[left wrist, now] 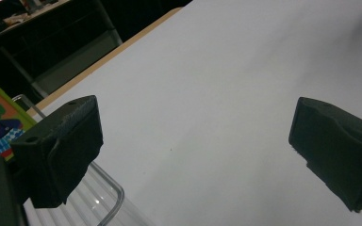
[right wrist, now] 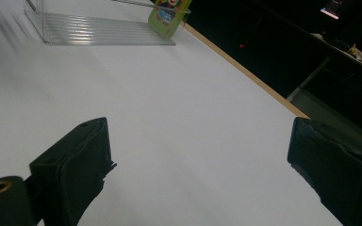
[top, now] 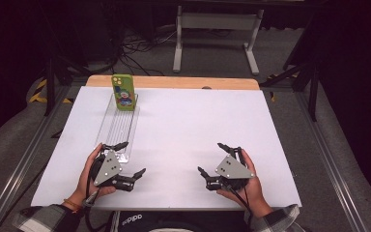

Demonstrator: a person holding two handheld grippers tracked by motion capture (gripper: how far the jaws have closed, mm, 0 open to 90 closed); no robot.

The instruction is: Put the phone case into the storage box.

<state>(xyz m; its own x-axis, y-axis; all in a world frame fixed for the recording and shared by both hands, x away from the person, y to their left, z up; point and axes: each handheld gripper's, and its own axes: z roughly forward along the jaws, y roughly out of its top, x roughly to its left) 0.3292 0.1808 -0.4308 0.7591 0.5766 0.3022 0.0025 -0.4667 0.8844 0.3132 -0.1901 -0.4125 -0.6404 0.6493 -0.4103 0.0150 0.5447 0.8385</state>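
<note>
At the near edge of the white tabletop (top: 183,130), the left claw (top: 125,159) and right claw (top: 212,157) are held released, empty. The green phone (top: 122,92) is propped upright at the far end of the clear rack (top: 118,128). A slow, squared approach by the left claw is advised, so the phone is not toppled.

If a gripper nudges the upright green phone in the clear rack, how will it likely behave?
The green phone stands upright at the far end of the clear rack, so it would probably tip rather than slide. It looks rigid, and its glossy case may be slippery.
</note>
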